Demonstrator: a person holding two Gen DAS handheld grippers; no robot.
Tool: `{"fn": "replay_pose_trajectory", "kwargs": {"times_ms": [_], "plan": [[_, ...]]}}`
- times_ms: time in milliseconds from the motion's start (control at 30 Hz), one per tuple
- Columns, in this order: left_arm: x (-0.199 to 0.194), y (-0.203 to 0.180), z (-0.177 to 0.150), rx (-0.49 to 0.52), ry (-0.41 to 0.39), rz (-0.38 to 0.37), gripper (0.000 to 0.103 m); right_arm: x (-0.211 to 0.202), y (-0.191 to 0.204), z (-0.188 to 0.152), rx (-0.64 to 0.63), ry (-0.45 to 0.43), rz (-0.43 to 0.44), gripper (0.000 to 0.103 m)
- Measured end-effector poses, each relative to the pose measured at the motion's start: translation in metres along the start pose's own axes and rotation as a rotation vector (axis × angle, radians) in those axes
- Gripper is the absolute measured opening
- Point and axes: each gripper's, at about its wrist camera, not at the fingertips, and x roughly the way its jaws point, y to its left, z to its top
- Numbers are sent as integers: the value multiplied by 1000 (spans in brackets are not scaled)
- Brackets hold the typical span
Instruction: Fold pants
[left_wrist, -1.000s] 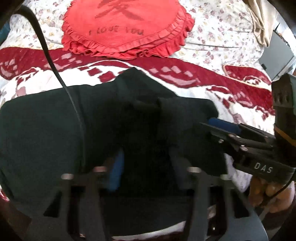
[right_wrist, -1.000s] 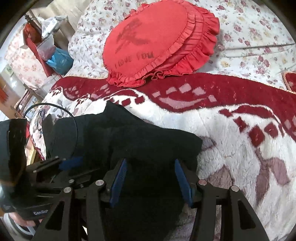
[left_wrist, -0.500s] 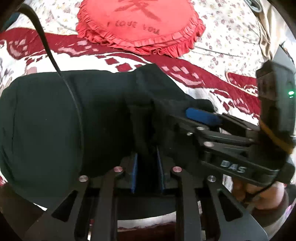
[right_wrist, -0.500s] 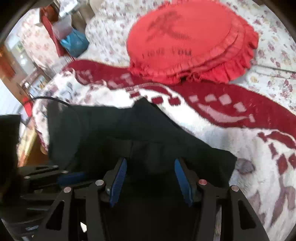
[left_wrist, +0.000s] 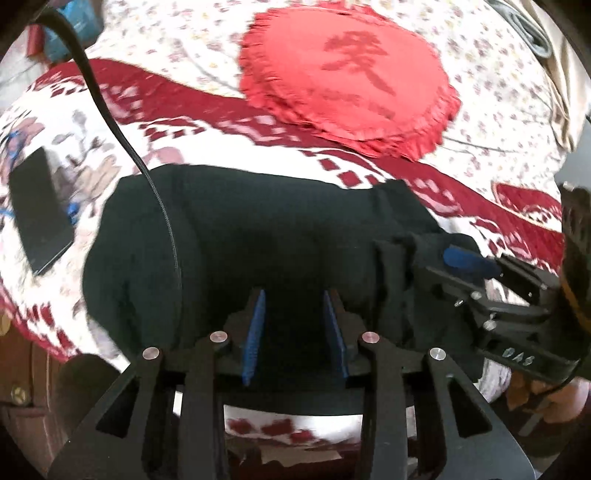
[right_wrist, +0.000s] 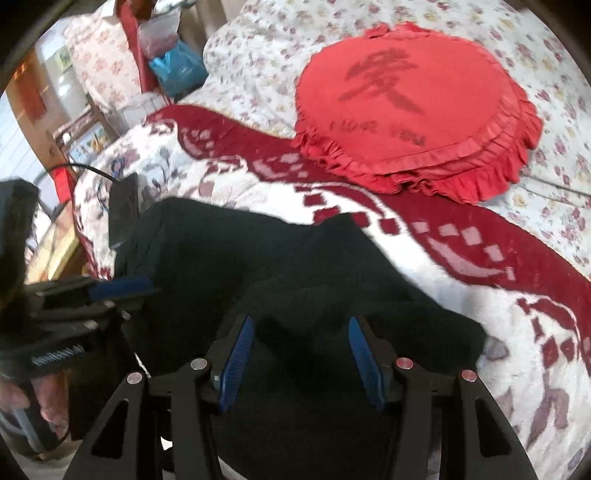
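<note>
Black pants (left_wrist: 266, 236), of soft matte cloth, folded into a thick, rounded bundle at the near edge of the bed, on a plush red-and-white blanket (left_wrist: 207, 118) with a square pattern. Bunched folds and a raised ridge of cloth at the right end of the bundle.

Left hand-held gripper (left_wrist: 295, 325): blue ribbed pads (left_wrist: 255, 332) apart, with only dark cloth seen behind the gap; nothing pinched between them. Black angular metal links with round silver rivets below the pads.

Right hand-held gripper (right_wrist: 301, 360): blue pads (right_wrist: 236, 365) set wide apart over the wrinkled right end of the pants (right_wrist: 295, 266); not closed on the cloth, though touching or not cannot be told. Seen also from the left wrist view at the right (left_wrist: 469, 258), its blue pad lying against the bunched cloth.

Farther on the bed, a round red cushion (right_wrist: 417, 107) with a pleated frill and a dark woven character, resting on a white floral sheet (right_wrist: 258, 55). At the left, a flat black rectangular phone (left_wrist: 38, 210) on the blanket, apart from the pants. Thin black cable (left_wrist: 122, 129) crossing over the left part of the pants.
</note>
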Motion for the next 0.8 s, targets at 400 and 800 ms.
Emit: {"fn": "replay_pose_trajectory", "kwargs": {"times_ms": [400, 800], "plan": [[-8, 31, -4, -57, -39, 88, 32, -14, 17, 1, -44, -24, -62, 52], [-16, 47, -5, -100, -59, 110, 38, 17, 40, -11, -123, 67, -47, 54]]}}
